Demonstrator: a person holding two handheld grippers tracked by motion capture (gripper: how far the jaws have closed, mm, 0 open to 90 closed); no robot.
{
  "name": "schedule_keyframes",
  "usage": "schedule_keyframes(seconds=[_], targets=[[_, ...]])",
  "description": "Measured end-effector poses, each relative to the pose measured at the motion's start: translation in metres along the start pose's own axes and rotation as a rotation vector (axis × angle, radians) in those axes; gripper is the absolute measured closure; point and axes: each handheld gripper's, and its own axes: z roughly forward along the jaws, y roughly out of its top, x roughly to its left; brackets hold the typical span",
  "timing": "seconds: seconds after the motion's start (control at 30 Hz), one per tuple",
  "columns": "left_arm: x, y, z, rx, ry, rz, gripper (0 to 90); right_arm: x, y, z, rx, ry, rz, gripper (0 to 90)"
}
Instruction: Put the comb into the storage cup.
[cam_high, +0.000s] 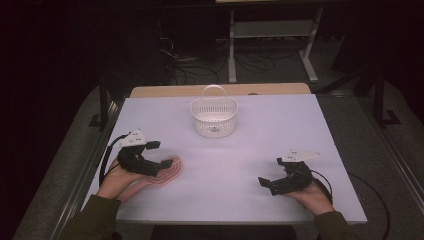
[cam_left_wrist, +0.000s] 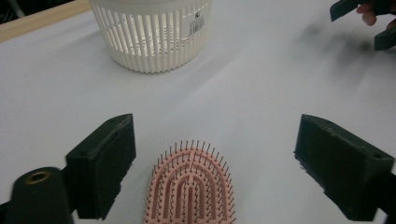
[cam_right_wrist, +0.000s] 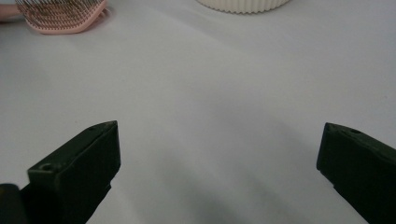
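Pink hairbrush (cam_left_wrist: 190, 186), bristles up on white table (cam_high: 260, 150), lying between wide-open, untouching jaws of left gripper (cam_left_wrist: 215, 168), likely for pickup toward white basket (cam_high: 214, 118); right gripper (cam_right_wrist: 219, 172) open, empty, parked well apart.

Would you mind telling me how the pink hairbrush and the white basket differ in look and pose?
The hairbrush is pink, while the basket is white. The hairbrush lies flat with its bristles up; the basket stands upright with its handle raised. The hairbrush sits near the table's front left, between the open left tongs; the basket stands farther back, near the middle. Both rest on the white table.
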Motion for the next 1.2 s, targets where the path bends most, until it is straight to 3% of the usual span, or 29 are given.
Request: schedule_keyframes(seconds=[0.03,0.13,0.63,1.2], targets=[[-0.001,0.000,0.002,0.004,-0.006,0.001,4.3,0.000,0.000,0.000,0.000,0.000,-0.001,0.0],[-0.002,0.000,0.005,0.011,-0.011,0.003,0.3,0.000,0.000,0.000,0.000,-0.001,-0.001,0.0],[-0.002,0.001,0.007,0.005,-0.030,0.012,0.0,0.000,-0.002,-0.002,0.002,-0.007,0.000,0.0],[0.004,0.000,-0.007,-0.003,-0.033,0.017,0.0,0.000,-0.002,-0.001,0.001,-0.006,0.002,0.0]])
